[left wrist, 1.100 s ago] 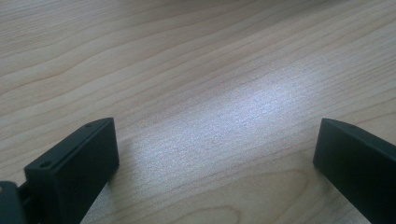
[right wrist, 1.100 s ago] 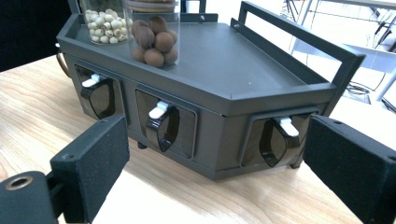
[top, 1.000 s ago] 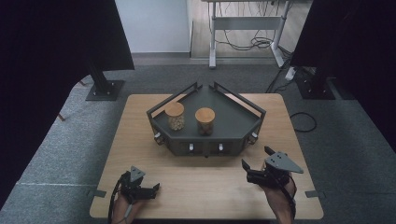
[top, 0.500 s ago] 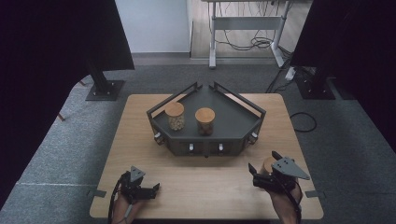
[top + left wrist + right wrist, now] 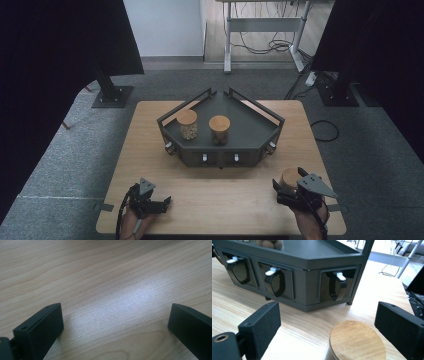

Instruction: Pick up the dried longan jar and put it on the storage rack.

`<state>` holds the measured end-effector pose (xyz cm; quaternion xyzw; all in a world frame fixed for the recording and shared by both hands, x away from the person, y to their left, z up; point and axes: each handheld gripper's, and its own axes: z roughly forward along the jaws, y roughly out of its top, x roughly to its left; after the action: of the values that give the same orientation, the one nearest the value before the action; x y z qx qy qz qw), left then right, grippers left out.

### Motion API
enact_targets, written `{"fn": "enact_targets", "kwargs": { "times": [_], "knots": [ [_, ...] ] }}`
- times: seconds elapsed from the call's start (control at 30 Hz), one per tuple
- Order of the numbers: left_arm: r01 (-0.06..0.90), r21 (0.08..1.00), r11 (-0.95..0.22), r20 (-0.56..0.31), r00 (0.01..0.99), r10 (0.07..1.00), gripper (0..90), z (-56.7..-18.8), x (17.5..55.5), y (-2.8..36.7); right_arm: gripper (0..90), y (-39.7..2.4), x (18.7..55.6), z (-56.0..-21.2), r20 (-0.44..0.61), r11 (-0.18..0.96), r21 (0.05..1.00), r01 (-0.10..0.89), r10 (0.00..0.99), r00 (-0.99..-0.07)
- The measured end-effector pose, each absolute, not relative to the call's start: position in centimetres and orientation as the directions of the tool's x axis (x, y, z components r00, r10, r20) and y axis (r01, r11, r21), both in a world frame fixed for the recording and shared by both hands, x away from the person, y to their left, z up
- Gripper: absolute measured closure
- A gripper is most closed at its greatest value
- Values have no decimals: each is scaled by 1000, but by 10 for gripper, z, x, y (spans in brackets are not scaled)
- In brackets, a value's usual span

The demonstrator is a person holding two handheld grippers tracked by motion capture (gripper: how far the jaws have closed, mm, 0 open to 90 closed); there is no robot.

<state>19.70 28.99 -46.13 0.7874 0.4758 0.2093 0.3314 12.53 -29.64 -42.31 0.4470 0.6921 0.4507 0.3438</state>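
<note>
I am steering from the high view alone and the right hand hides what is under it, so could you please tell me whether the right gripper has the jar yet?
Observer: Not yet. In the right gripper view the right gripper is open, and the jar with its wooden lid sits low between the jaws, apart from both pads.
Operator: Thank you. What lies straight ahead of it?
Observer: The front of the dark tray, which has black clips with white tabs.
Operator: And the left gripper?
Observer: The left gripper is open over bare table, with nothing between its jaws.
</note>
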Motion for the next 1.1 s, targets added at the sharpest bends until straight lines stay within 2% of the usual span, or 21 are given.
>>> {"fn": "enact_targets", "kwargs": {
  "times": [1.1],
  "knots": [
    [611,721,-327,14,459,888,0,-461,197,290,59,-312,111,-458,-39,150,910,386,958,-283]
  ]
}}
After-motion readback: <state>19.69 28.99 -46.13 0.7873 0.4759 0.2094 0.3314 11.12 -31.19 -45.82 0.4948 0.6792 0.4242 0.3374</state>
